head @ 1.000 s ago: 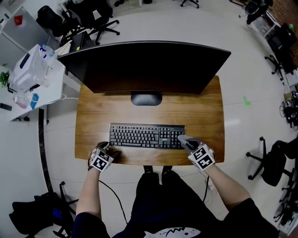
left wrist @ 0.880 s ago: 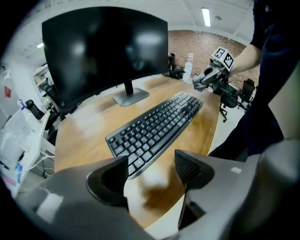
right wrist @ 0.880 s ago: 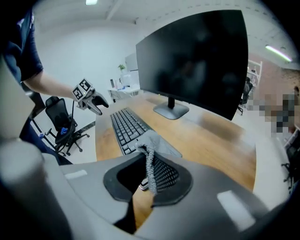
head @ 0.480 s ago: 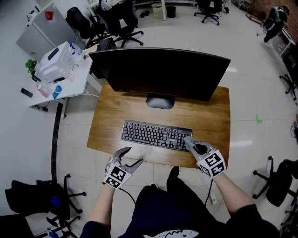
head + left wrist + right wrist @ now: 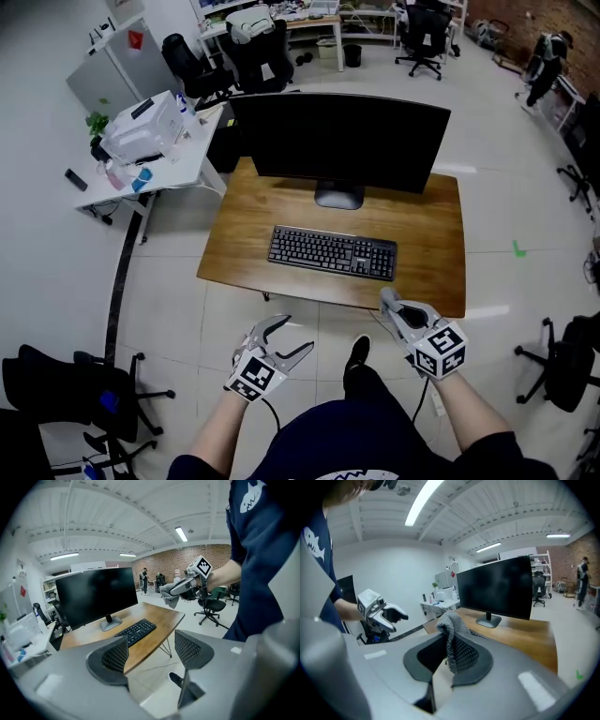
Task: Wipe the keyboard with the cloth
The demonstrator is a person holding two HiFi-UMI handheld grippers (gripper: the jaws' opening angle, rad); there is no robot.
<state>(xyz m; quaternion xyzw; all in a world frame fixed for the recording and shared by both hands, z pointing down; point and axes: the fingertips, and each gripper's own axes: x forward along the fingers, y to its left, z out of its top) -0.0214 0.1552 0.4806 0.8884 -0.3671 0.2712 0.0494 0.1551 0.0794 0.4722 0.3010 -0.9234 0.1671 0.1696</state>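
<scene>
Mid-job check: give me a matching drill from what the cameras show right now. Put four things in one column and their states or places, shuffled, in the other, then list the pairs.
Things:
1. left claw
2. right claw
3. keyboard
4. monitor

States or places:
A. lies flat on the wooden desk, both claws clear of it
B. shut on the grey cloth
C. stands at the back of the desk, screen dark
D. open, nothing between its jaws

Pairs: 1-D; 2-B; 3-A; 4-C
</scene>
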